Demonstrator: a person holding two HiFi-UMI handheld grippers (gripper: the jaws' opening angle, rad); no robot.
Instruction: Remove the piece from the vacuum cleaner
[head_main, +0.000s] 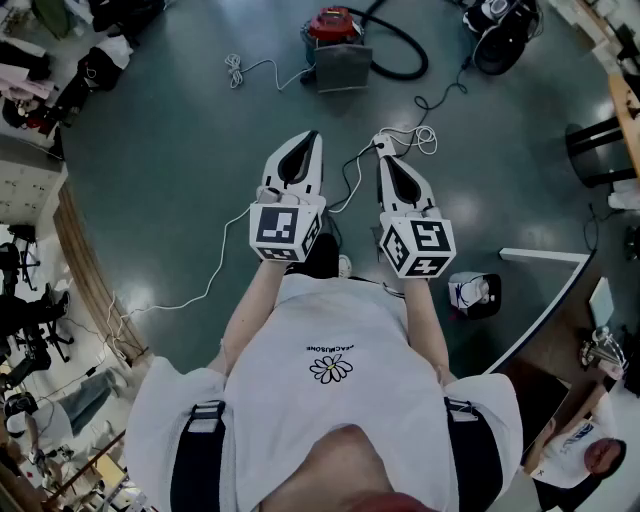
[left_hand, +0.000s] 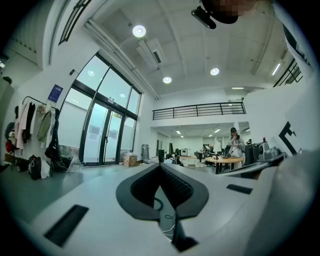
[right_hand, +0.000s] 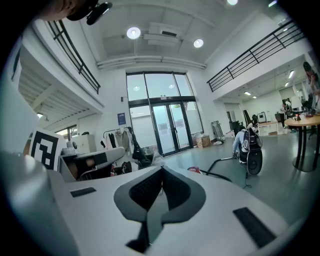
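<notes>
Head view, looking steeply down: a person in a white T-shirt (head_main: 330, 340) holds two tools side by side over a dark green floor (head_main: 180, 170), both pointing away from the body.

- **Left:** the left hand-held gripper (head_main: 312, 135) has its jaws pressed together. Its own view shows the dark pads (left_hand: 172, 182) meeting at the tips (left_hand: 160, 165) with nothing pinched between them. Only floor and a thin cable show through the hollow below the tips.
- **Right:** the right hand-held gripper (head_main: 383, 158) likewise has its jaws pressed together at the tips (right_hand: 161, 169) and holds nothing. It is tilted slightly downward.
- **Markers:** a marker cube (head_main: 285, 230) sits at the rear of the left tool, and a second marker cube (head_main: 418, 248) at the rear of the right.
- **Task's thing:** the red vacuum cleaner (head_main: 335, 25) stands on the floor at the top of the head view, well apart from both tools and untouched. Its black hose (head_main: 405, 60) loops off to the right. In the right gripper view the vacuum cleaner (right_hand: 194, 169) appears small, just beyond the jaw tips.
- **Beside it:** a grey panel (head_main: 343, 68) stands against its near side; whether it is attached cannot be told.
- **Floor:** a white cable (head_main: 215, 275) trails across the floor beneath the tools.
- **Edge:** a dark counter (head_main: 545, 335) occupies the lower right
</notes>
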